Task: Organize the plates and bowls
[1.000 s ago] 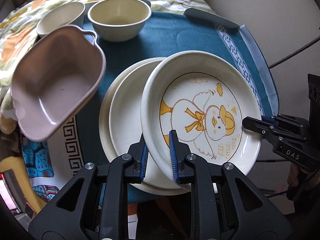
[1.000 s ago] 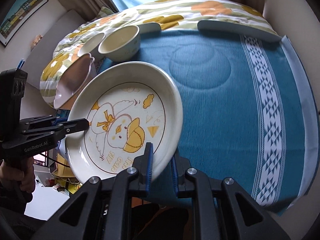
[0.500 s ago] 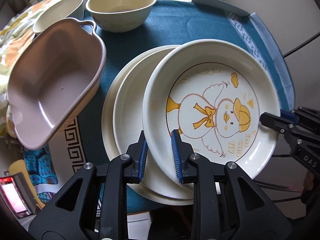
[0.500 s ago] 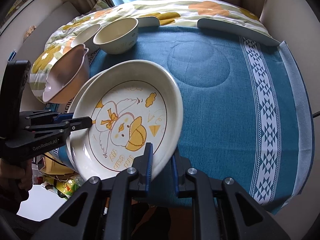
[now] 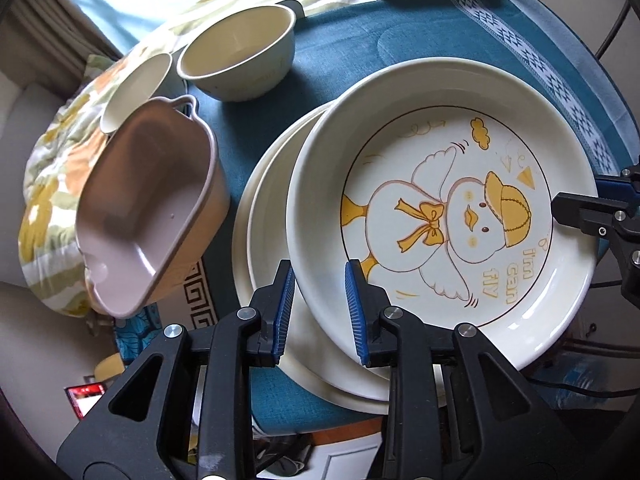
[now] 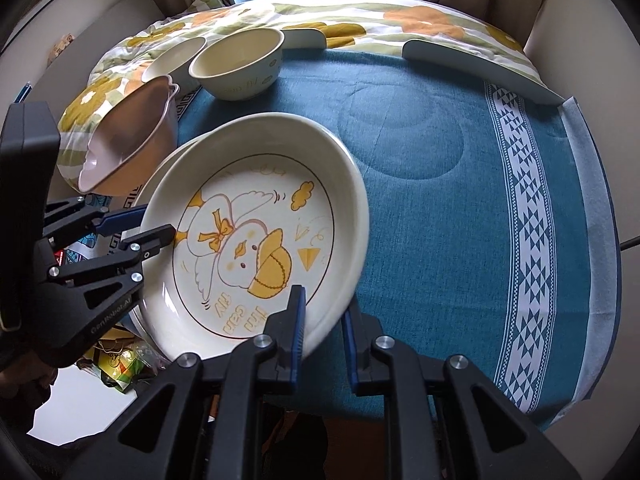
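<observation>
Since the earlier frames, the duck plate has been carried over the plain plates and brought nearer to level; more of the stack is now covered, and the gap between the rims appears smaller in both views.

Item: duck plate, round, no long axis; held tilted, its right side higher. Position: above and overlapping the plain plates, offset to their right, so that a crescent of the stack shows at the left. Contact with the stack cannot be told.

Left gripper: rim is straddled at the plate's near-left edge; jaws are set either side of the rim with some gap visible, so a firm clench cannot be told.

Right gripper: rim is taken between the jaws at the opposite edge; it appears grasped, the raised side being carried here.

Governing relation: stack lies below and to the left of the held plate, nearer the left gripper; a short shift leftward and down is judged necessary for the rims to nest.

Also present: pink dish, tilted at the table's left edge; two cream bowls at the far side; blue cloth.
</observation>
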`<state>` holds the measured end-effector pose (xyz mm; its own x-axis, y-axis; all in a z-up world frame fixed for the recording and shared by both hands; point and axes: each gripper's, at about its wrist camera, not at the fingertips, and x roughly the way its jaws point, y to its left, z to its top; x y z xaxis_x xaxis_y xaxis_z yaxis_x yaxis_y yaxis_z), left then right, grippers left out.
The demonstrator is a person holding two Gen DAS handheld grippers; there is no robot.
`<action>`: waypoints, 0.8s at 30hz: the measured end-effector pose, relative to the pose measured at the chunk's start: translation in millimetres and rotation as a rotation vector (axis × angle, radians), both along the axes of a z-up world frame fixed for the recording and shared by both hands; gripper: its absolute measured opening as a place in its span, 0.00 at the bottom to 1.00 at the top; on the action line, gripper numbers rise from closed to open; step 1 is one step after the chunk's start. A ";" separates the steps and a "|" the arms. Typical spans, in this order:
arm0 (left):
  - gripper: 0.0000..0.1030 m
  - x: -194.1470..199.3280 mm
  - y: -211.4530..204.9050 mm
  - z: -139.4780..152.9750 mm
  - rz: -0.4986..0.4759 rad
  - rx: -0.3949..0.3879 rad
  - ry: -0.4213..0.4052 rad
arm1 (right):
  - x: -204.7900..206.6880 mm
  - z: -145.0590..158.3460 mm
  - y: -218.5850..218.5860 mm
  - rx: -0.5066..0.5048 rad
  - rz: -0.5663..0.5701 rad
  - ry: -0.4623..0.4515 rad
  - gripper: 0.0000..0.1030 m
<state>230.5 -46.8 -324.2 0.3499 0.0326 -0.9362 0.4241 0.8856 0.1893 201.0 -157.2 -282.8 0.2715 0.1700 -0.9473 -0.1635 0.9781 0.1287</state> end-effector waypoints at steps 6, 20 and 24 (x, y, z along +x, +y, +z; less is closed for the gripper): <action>0.23 -1.6 1.6 -0.2 0.003 0.052 -0.025 | 1.5 -3.7 10.4 -0.044 0.034 -0.009 0.17; 0.23 -4.3 -1.7 -0.9 0.021 0.095 -0.038 | -0.2 -4.8 24.8 -0.171 0.110 -0.048 0.21; 0.23 -5.9 -6.1 -1.6 0.021 0.129 -0.050 | 0.3 -5.3 25.1 -0.168 0.114 -0.051 0.21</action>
<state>224.6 -52.9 -325.8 0.3939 0.1596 -0.9052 0.3931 0.8610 0.3228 201.3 -132.1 -288.1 0.3080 0.0430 -0.9504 -0.2765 0.9599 -0.0462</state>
